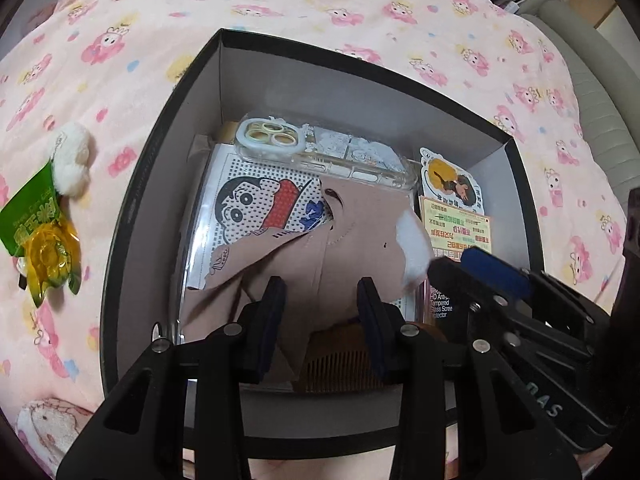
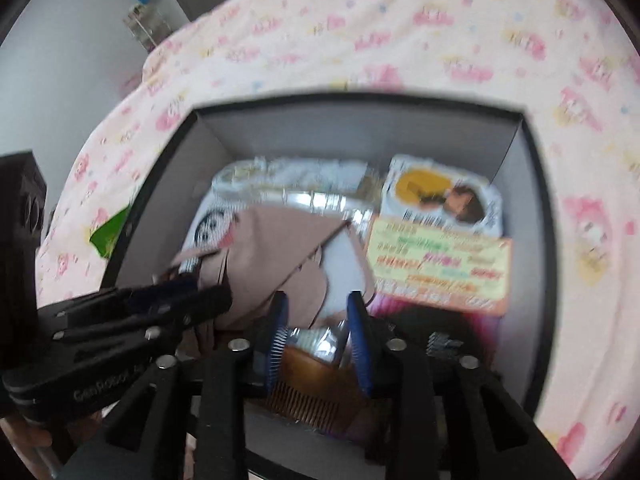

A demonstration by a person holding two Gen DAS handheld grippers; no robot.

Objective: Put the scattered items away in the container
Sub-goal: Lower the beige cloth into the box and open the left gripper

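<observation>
A black box (image 1: 320, 92) with grey inner walls sits on the pink bedspread. A brown face mask (image 1: 360, 216) lies crumpled on top of the items in it. My left gripper (image 1: 322, 308) stands open over the mask's near part, fabric showing between and under its fingers. Seen from the right wrist, the left gripper (image 2: 216, 300) reaches in from the left at the mask (image 2: 280, 240). My right gripper (image 2: 318, 320) is open above a wooden comb (image 2: 316, 384). Its tip (image 1: 444, 268) is beside the mask's white lining. A green snack packet (image 1: 24, 220) and a white plush (image 1: 72, 160) lie outside.
Inside the box are a clear phone case (image 1: 320, 152), a cartoon pegboard (image 1: 248, 200), a sticker (image 1: 448, 180) and a printed card (image 1: 456, 224). A pale plush toy (image 1: 48, 420) lies at the bed's near left. The right wrist view is blurred.
</observation>
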